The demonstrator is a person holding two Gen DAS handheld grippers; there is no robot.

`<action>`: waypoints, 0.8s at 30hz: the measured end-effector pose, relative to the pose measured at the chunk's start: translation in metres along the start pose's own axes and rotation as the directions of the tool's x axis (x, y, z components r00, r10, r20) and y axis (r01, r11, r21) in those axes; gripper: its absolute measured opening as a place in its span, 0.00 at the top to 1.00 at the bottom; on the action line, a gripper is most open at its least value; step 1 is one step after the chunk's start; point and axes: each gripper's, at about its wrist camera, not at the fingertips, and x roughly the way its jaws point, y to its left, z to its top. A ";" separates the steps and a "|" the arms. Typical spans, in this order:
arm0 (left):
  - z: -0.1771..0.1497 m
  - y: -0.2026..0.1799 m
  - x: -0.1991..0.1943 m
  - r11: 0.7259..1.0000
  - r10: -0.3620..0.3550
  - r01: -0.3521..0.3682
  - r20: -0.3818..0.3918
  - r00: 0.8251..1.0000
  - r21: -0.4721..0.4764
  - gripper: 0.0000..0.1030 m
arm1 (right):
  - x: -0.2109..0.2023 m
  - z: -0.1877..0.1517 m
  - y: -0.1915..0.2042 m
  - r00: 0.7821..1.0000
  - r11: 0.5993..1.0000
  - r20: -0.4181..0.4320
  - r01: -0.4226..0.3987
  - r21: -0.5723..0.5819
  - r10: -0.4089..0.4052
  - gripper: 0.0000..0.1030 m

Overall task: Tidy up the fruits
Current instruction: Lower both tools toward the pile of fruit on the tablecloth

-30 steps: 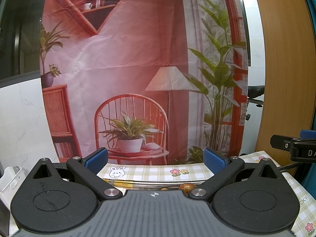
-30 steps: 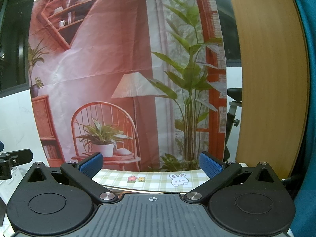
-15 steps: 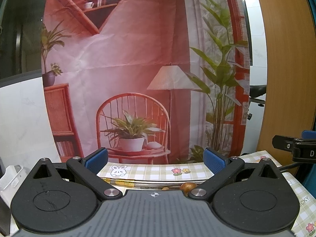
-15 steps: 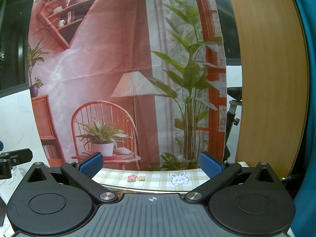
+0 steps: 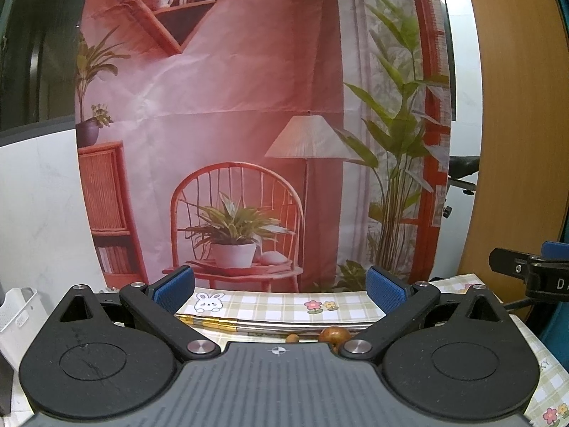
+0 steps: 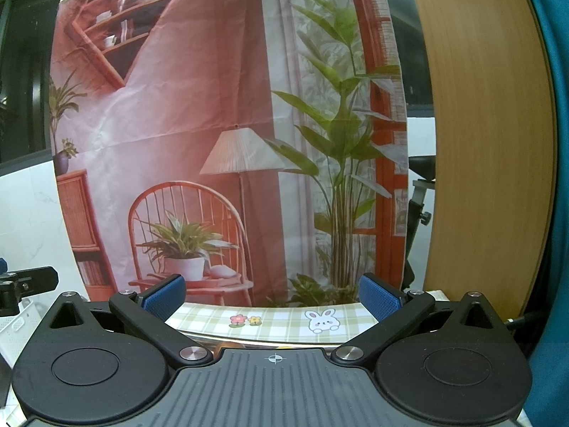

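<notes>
We face a large printed backdrop (image 5: 249,124) of a red room hanging past the far edge of the counter (image 5: 284,306), which wears a checked cloth with a bunny and flowers. Our left gripper (image 5: 281,286) has its 2 blue-padded fingers (image 5: 173,284) spread wide with nothing between them. Our right gripper (image 6: 272,293) is spread just as wide, also holding nothing. 1 small brown fruit (image 5: 333,335) lies on the counter, partly hidden by the left gripper's body; we cannot tell its kind.
</notes>
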 end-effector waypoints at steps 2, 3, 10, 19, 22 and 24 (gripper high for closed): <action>0.000 -0.001 0.000 1.000 0.001 -0.001 0.000 1.000 0.003 0.00 | 0.000 0.000 -0.001 1.000 1.000 -0.001 0.000 0.000 0.000 0.00; 0.000 -0.001 0.000 1.000 -0.001 0.001 0.001 1.000 0.003 0.00 | 0.000 0.000 0.000 1.000 1.000 -0.002 0.000 0.001 0.000 0.00; -0.001 0.003 0.001 1.000 -0.008 0.008 -0.003 1.000 -0.005 0.00 | 0.000 -0.001 -0.001 1.000 1.000 -0.003 0.000 0.003 0.000 0.00; -0.008 0.005 0.011 0.999 -0.044 0.044 -0.022 0.999 -0.027 0.00 | 0.007 -0.009 -0.002 1.000 1.000 -0.017 0.004 0.000 -0.004 0.00; -0.014 0.008 0.021 0.997 -0.050 0.048 -0.042 0.998 -0.052 0.00 | 0.013 -0.016 -0.004 1.000 1.000 -0.031 0.000 -0.001 0.000 0.00; -0.019 0.011 0.029 0.996 -0.057 0.054 -0.050 0.997 -0.067 0.00 | 0.019 -0.017 -0.006 0.999 1.000 -0.043 -0.004 0.004 0.004 0.00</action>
